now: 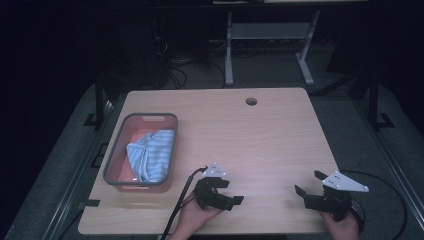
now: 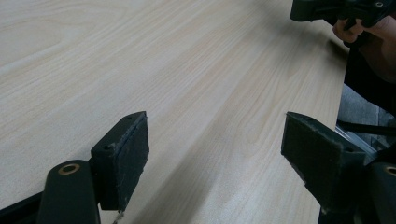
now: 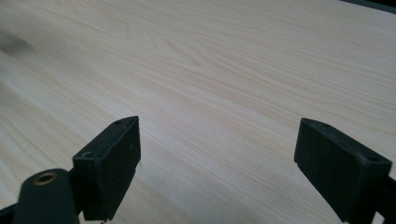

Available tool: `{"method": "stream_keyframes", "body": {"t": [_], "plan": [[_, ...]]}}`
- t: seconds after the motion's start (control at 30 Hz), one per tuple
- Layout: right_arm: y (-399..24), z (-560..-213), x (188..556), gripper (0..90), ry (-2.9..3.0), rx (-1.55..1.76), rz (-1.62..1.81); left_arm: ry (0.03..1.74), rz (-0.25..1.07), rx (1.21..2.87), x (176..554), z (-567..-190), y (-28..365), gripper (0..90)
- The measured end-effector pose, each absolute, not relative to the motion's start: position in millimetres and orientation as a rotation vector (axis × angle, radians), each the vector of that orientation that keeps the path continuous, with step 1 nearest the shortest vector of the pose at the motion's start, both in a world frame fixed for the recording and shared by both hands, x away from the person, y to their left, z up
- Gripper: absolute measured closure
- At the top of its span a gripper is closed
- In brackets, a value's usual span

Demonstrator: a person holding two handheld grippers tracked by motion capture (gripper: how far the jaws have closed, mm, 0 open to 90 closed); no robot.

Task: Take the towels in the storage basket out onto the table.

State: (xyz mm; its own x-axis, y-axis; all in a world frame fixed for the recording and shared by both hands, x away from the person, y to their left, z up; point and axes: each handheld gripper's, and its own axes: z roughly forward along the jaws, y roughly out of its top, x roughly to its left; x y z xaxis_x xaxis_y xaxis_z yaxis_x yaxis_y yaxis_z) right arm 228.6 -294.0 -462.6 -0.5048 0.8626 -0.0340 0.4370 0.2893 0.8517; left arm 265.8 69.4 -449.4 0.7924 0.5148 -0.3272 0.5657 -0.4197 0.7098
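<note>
Both claws, the left gripper (image 1: pixel 235 196) and the right gripper (image 1: pixel 306 184), sit wide open with nothing in them near the table's (image 1: pixel 260 135) front edge, while the striped cloth (image 1: pixel 151 154) lies in the grey bin (image 1: pixel 111 162) by the left edge.

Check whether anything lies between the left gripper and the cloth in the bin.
Only the bin's own grey wall. The cloth lies inside it, and bare table separates the bin from the open left gripper, which points away toward the right gripper.
</note>
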Motion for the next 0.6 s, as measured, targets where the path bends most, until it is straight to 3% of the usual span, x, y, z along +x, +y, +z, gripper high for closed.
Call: {"method": "stream_keyframes", "body": {"t": [0.6], "plan": [[-287.3,-464.1,235.9,14.1,2.098,1.141,1.138,0.808,-0.072,2.086,294.1,-426.2,62.2,21.7]]}}
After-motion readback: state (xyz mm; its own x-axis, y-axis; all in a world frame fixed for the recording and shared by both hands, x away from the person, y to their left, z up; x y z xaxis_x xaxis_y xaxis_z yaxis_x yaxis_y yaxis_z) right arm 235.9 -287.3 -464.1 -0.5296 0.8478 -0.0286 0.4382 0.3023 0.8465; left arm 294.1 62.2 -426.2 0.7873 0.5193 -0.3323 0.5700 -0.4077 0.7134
